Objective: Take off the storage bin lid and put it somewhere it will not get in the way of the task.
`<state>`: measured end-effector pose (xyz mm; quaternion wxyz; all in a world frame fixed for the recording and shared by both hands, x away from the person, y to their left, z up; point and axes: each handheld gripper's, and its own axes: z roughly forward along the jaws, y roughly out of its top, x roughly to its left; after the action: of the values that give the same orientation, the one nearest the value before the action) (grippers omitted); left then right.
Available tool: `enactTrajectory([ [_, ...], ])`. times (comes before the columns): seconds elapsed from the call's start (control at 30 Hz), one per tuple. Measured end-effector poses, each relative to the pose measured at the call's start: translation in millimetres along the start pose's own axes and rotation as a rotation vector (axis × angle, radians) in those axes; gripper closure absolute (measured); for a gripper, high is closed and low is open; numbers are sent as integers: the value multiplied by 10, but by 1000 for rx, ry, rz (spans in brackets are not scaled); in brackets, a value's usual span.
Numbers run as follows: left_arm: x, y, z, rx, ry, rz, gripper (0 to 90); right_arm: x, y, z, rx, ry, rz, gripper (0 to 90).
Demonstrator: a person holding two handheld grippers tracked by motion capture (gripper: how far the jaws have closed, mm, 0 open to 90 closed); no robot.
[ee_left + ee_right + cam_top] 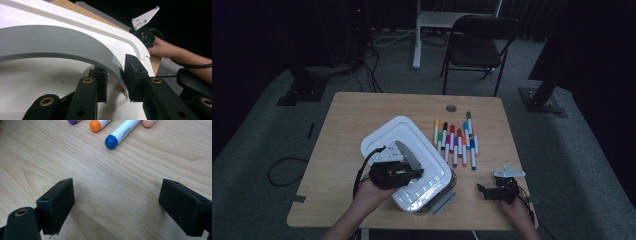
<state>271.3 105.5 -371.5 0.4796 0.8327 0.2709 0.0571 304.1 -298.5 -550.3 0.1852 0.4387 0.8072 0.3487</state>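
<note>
Markers [455,142] lie in a loose row on the bench [347,125], just beside the far-right edge of the white box [432,175], which sits near the person's edge of the bench. On top of that box the left gripper [408,167] is clenched on the grey handle [75,46] of the lid; the left gripper view shows the curved grey band pinched between the two black jaws, with the white lid rim [140,47] just past it. The right gripper [484,190] rests to the right of the box, near the bench's front edge, jaws spread wide with nothing between them; in the right gripper view the blue-capped marker [120,135] and an orange-capped one [98,124] lie just ahead of it.

The step in hand looks like lifting the lid by its handle. To do it well, I would keep the grip centred on the band so the lid rises level, pull straight up from the box rather than dragging sideways, and watch that the box body does not come up with it. The free right gripper could steady the box wall if it does.
</note>
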Motion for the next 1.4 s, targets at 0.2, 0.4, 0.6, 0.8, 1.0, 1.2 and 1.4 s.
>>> enactTrajectory([
  [0.2,73,-77,-172,-13,15,7,738,0,0,0,1,0,1,129],
  [0.4,159,-168,-368,-17,34,13,746,1,0,0,1,0,1,129],
  [0.6,253,-264,-575,-17,51,5,754,0,0,0,1,0,0,129],
  [0.8,345,-409,-791,-2,69,1,754,0,0,0,1,0,0,129],
  [1.0,463,-626,-1063,27,97,-19,754,0,0,0,1,0,0,129],
  [1.2,615,-891,-1283,44,129,-75,754,0,0,0,1,0,0,129],
  [1.4,838,-1168,-1297,75,126,-133,755,0,0,0,1,0,0,129],
])
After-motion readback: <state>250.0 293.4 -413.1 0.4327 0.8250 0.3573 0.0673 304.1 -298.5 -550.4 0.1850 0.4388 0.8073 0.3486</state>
